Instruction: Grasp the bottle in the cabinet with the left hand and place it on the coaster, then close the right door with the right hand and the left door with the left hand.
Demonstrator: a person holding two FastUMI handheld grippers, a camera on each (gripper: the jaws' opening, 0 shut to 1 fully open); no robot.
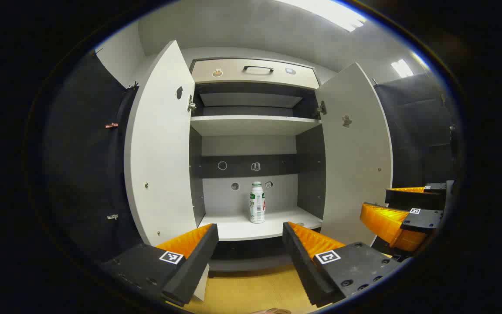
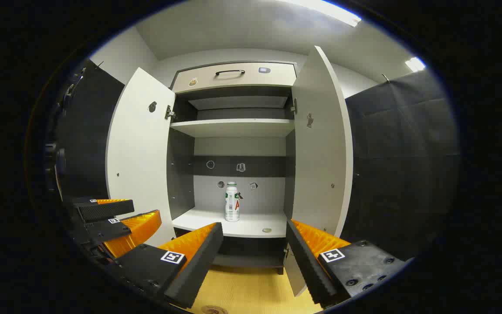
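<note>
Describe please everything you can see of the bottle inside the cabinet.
The bottle is small, white and looks like plastic, with a white cap and a printed label in green and red around its body. It stands upright on the cabinet's lower shelf, near the middle, a little in front of the back wall. Only the shelf touches it. Both doors are open, and both tongs are open and well short of it.

White cabinet (image 1: 251,126), doors (image 1: 159,144) open, dark grey inside

A white bottle (image 1: 257,203) with a green-and-red printed label stands on a white shelf (image 1: 233,226); the beige drawer (image 1: 251,72) carries a black handle (image 1: 258,68); the table (image 1: 251,292) shows pale yellow wood grain.
</note>
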